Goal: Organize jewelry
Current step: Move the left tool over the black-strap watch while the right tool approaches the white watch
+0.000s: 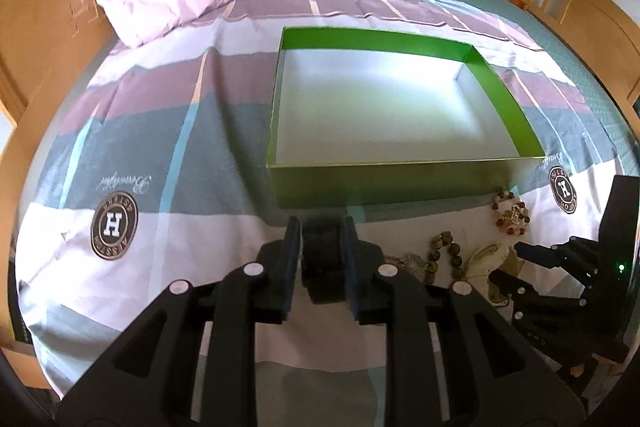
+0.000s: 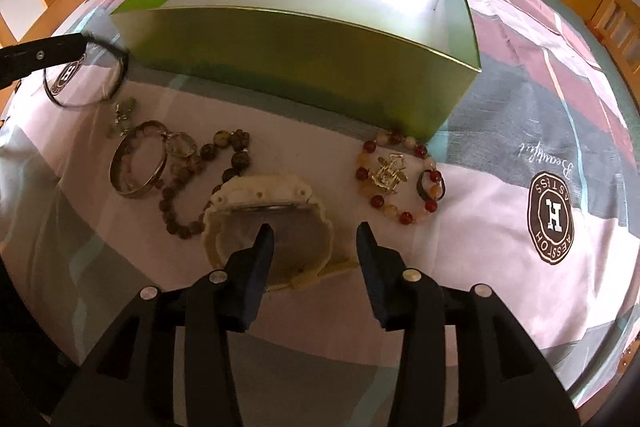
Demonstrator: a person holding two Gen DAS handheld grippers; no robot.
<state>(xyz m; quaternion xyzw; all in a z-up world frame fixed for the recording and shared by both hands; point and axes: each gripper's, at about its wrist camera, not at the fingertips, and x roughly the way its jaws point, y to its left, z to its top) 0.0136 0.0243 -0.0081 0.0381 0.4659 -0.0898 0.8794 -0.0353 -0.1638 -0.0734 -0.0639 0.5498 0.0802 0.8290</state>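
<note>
The right gripper (image 2: 315, 239) points steeply down over the bed (image 2: 500, 227) with its jaws spread and nothing between the pads. The cream watch (image 2: 264, 211) lies directly under them, a little toward the left jaw, its strap running from the jaws toward the green box (image 2: 304, 63), so the jaws stand across the strap. I judge this hand is the nearer one for the watch. The left gripper (image 1: 320, 247) has its jaws nearly together, pinching a thin dark bangle (image 2: 86, 75) which hangs beside the box's near wall. The red bead bracelet (image 2: 400, 175) lies ahead of the right jaw.
</note>
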